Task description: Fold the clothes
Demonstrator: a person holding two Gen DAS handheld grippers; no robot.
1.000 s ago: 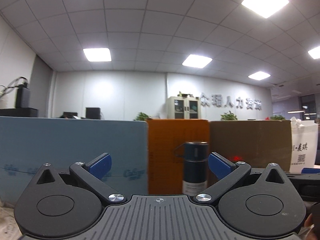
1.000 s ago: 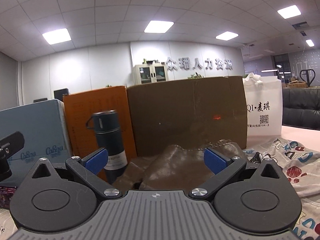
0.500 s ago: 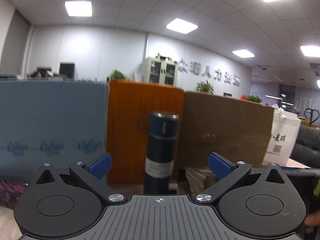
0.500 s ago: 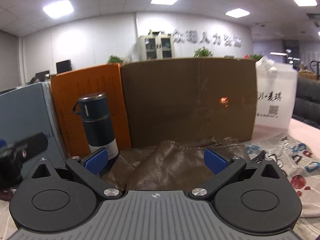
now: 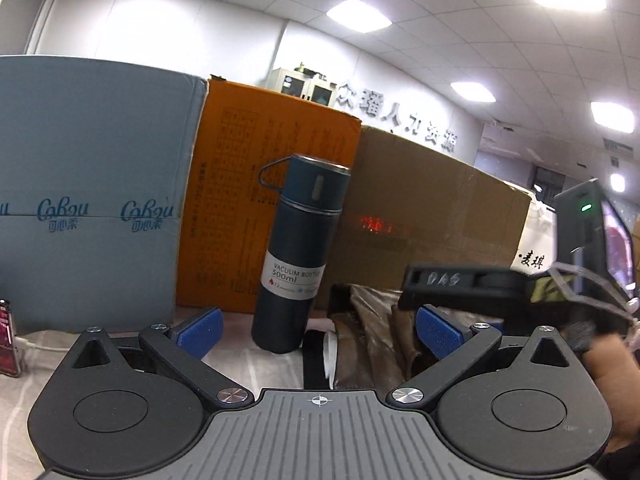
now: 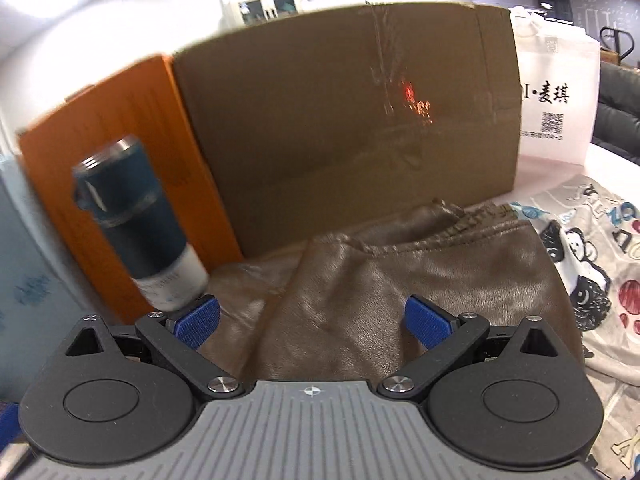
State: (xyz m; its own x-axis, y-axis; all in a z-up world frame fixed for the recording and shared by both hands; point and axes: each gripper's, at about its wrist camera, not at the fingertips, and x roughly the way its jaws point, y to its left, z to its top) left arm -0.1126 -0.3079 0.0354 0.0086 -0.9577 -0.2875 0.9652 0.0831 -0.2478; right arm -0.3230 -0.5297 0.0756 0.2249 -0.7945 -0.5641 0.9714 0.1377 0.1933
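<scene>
Your left gripper (image 5: 318, 330) has its blue-padded fingers spread wide with nothing between them, hovering low over the pale tablecloth (image 5: 48, 360). Straight ahead of it stands the landmark: a tall dark-blue vacuum bottle with a white label (image 5: 298, 256), upright on the cloth. Behind the bottle sits an orange cardboard box (image 5: 248, 208); left of the bottle, a pale blue carton (image 5: 88, 184); right of the bottle and behind it, a large brown cardboard box (image 5: 436, 224).

The garment you are after, a crumpled brown leather-look piece of clothing (image 5: 372, 340), lies just right of the bottle's base, in front of the brown box. Your right gripper (image 5: 480, 292) shows in the left wrist view as a black body above that garment (its fingers are hidden from this side).

From the right wrist view, your right gripper (image 6: 312, 324) is just as wide open and holds nothing, its pads poised over the brown garment (image 6: 400, 292), which spreads right of the bottle (image 6: 140, 232) (blurred here). Further right from the bottle, touching the garment's edge, lies a white printed cartoon-pattern cloth (image 6: 600, 264), and a white paper bag with black lettering (image 6: 556, 92) stands beyond it.
</scene>
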